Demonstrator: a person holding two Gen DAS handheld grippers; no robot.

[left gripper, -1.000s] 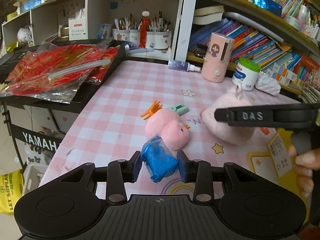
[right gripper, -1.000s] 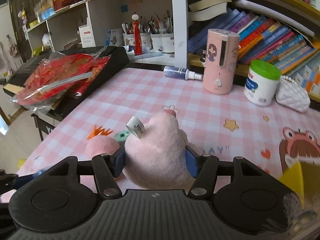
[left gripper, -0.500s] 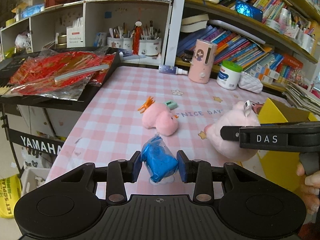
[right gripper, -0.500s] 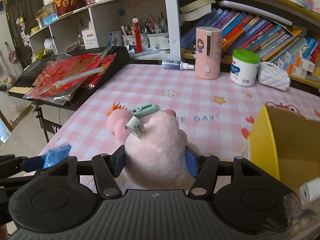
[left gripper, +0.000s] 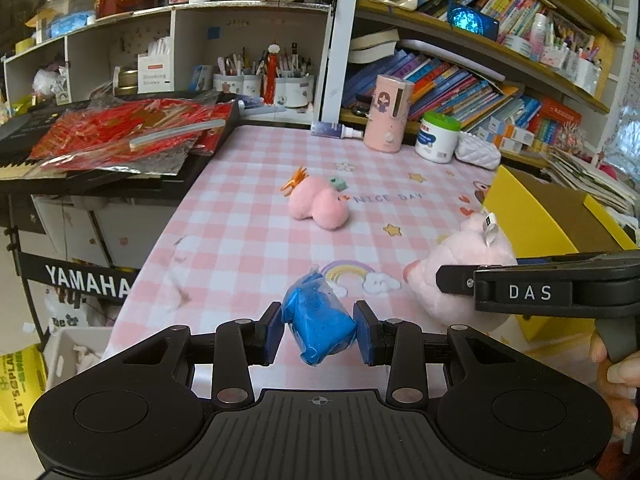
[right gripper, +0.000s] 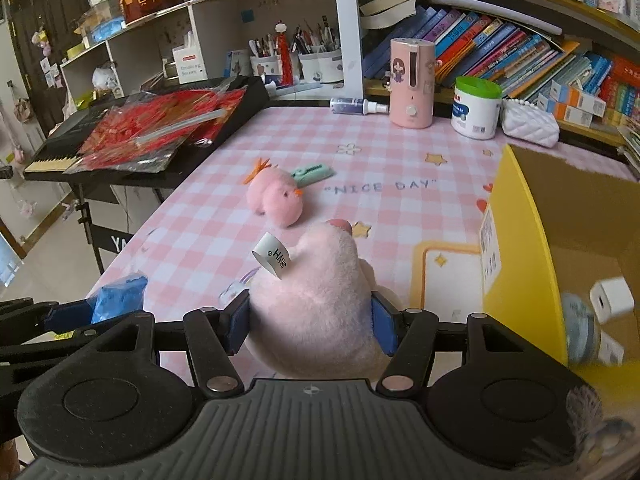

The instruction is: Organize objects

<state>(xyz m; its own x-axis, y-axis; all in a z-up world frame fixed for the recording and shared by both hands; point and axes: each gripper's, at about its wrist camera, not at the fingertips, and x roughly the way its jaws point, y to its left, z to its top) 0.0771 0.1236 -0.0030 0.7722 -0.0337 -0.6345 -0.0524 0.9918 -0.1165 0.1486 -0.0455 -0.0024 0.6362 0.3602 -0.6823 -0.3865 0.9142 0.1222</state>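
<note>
Pink-checked bench (right gripper: 400, 152) carries a yellow box (right gripper: 516, 248) at its right edge; only the right wrist view shows a white charger (right gripper: 612, 300) inside. Right gripper (right gripper: 312, 320) fingers clench the pink plush (right gripper: 320, 304), now nearer the box. Left gripper (left gripper: 319, 334) fingers grasp the blue packet (left gripper: 320, 320).

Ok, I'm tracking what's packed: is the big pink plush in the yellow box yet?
Not yet. The big pink plush is clamped in the right claw, beside the yellow box, over the tablecloth.
</note>
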